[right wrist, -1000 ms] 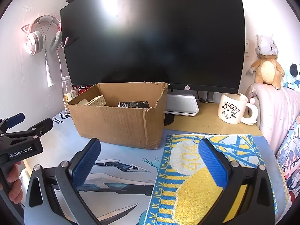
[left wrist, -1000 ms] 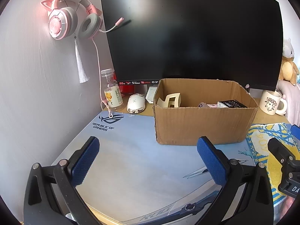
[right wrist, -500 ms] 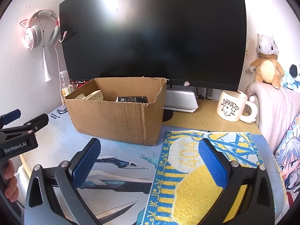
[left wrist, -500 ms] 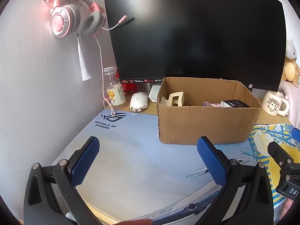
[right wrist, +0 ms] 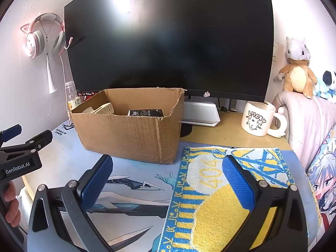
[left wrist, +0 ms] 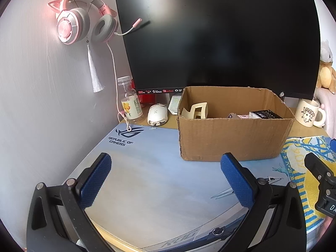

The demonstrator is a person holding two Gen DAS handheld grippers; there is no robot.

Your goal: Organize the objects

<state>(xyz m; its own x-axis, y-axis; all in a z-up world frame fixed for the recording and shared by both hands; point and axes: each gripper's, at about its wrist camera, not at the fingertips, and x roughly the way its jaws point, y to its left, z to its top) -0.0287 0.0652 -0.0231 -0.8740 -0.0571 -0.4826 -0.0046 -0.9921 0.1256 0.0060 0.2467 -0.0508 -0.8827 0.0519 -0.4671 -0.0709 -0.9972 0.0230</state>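
- Left gripper [left wrist: 166, 180]: fingers [left wrist: 95, 180] spread wide, nothing between them, hovering over the near left part of the surface above the blue desk mat [left wrist: 147, 168].
- Right gripper [right wrist: 167, 185]: fingers [right wrist: 238, 185] also spread wide and empty, hovering over the near right part of the surface, above the towel.
- Towel [right wrist: 220, 201]: yellow, blue and white terry, lying flat on the mat near the right edge of the surface, just right of the box's near corner. Likely the next item to tidy. Judged soft, light, limp; it will sag and drag once lifted. Best hold looks like a pinch on a hem or corner, or one corner per gripper for folding.
- Cardboard box [right wrist: 130, 134]: open top, mid-surface, in front of the monitor. Walls look thin and creased; light, would flex if squeezed. Already holds a cream hair claw [left wrist: 196, 110], a dark packet [right wrist: 146, 112] and small pale items I cannot identify.
- Mug [right wrist: 257, 118]: white, far right of the surface, upright, handle to the right. Judged rigid, heavier, glazed and slippery, breakable; the rim wall offers a grip.
- Mouse [left wrist: 157, 116] and bottle [left wrist: 131, 103]: far left corner, beside the wall. Mouse is smooth and rounded; grip across its sides. Bottle upright, clear plastic, probably light.
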